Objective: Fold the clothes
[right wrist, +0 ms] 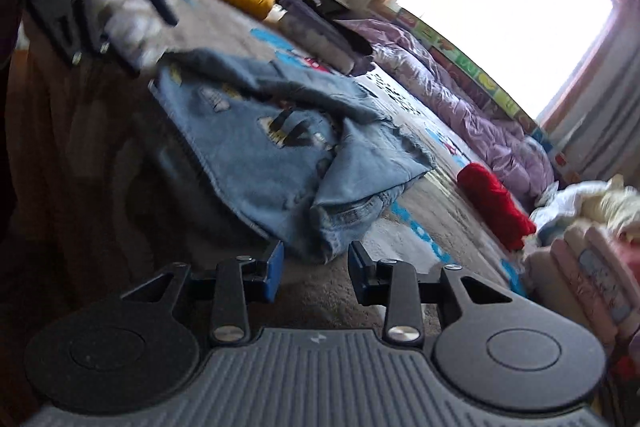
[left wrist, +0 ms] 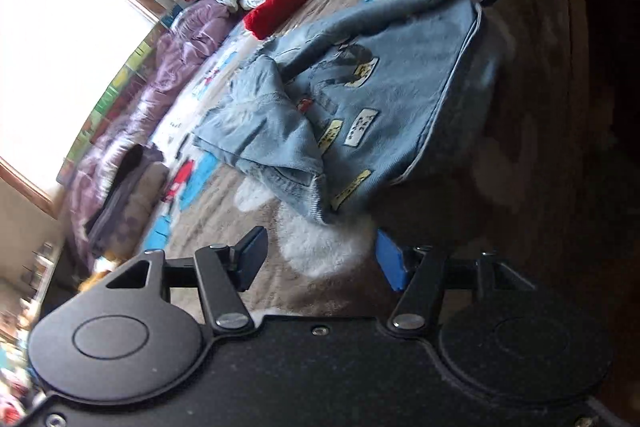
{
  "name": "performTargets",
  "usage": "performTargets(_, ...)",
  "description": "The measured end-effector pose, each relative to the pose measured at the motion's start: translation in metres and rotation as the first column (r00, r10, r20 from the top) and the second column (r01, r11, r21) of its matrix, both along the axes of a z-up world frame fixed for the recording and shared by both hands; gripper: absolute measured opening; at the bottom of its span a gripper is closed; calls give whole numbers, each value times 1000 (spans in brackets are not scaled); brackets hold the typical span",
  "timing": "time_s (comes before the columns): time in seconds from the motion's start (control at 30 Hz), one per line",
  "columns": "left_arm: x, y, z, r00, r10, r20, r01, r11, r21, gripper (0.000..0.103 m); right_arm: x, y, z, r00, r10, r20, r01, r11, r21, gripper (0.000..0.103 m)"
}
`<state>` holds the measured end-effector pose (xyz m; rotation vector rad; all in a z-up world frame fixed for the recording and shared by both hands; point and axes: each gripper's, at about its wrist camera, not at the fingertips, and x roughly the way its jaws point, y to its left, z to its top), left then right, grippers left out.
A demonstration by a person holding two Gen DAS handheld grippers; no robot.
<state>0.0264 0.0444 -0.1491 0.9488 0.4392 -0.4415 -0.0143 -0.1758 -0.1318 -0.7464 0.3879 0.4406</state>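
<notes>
item: denim garment (left wrist: 372,99), light blue with sewn patches, lying partly folded on the patterned bed cover (left wrist: 224,211), your landmark. your left gripper (left wrist: 316,259): tilted sideways, just short of the garment's near hem, jaws spread wide, nothing between them. your right gripper (right wrist: 316,267): low at the garment's opposite hem, jaws parted, empty. red folded cloth (left wrist: 280,3) beyond the garment; purple quilt (left wrist: 168,75) behind it, under the window.
</notes>
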Motion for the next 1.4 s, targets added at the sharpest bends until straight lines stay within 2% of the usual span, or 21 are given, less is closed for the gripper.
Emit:
performTargets(0.17, -4, -11, -8, 995, -38, 89, 33, 998, 62, 60, 5, 7, -14, 999, -14, 39, 17, 996, -86, 37)
performTargets(0.27, -6, -17, -12, 988, -63, 141, 49, 994, 101, 60, 8, 7, -19, 998, -21, 62, 26, 995, -97, 40)
performTargets(0.37, -8, -24, -17, 977, -90, 191, 64, 988, 140, 49, 11, 11, -23, 993, -7, 119, 21, 992, -122, 40)
performTargets(0.43, -10, -25, -20, 973, -101, 209, 70, 986, 152, 47, 11, 11, -23, 988, 4, 153, 17, 990, -137, 40)
performTargets(0.6, -2, -21, -21, 979, -53, 199, 37, 996, 83, 46, 13, 9, -30, 984, 35, 172, -8, 988, -153, 40)
performTargets(0.67, -1, -21, -19, 980, -39, 196, 27, 998, 64, 45, 15, 9, -31, 984, 46, 175, -20, 989, -146, 34)
performTargets(0.73, 2, -22, -20, 982, -24, 188, 16, 999, 45, 37, 16, 9, -31, 983, 56, 173, -32, 990, -138, 25)
performTargets(0.8, 5, -23, -21, 984, -11, 179, 5, 1000, 30, 15, 18, 9, -29, 986, 65, 152, -47, 992, -120, 19)
performTargets(0.9, 7, -27, -18, 986, 7, 166, -11, 1000, 21, 10, 21, 6, -23, 992, 59, 112, -53, 997, -57, 12)
performTargets(1.13, -11, -24, 5, 985, -6, 171, 7, 1000, -3, 8, 4, -4, -2, 993, 40, 115, -41, 999, 6, 11)
performTargets(1.27, -10, -16, 27, 987, 16, 160, 4, 993, -120, 8, -12, -10, 14, 987, 22, 158, -29, 999, 37, 11)
performTargets(1.4, -6, -7, 47, 989, 38, 144, -2, 972, -237, 8, -16, -16, 28, 980, 6, 197, -24, 996, 88, 11)
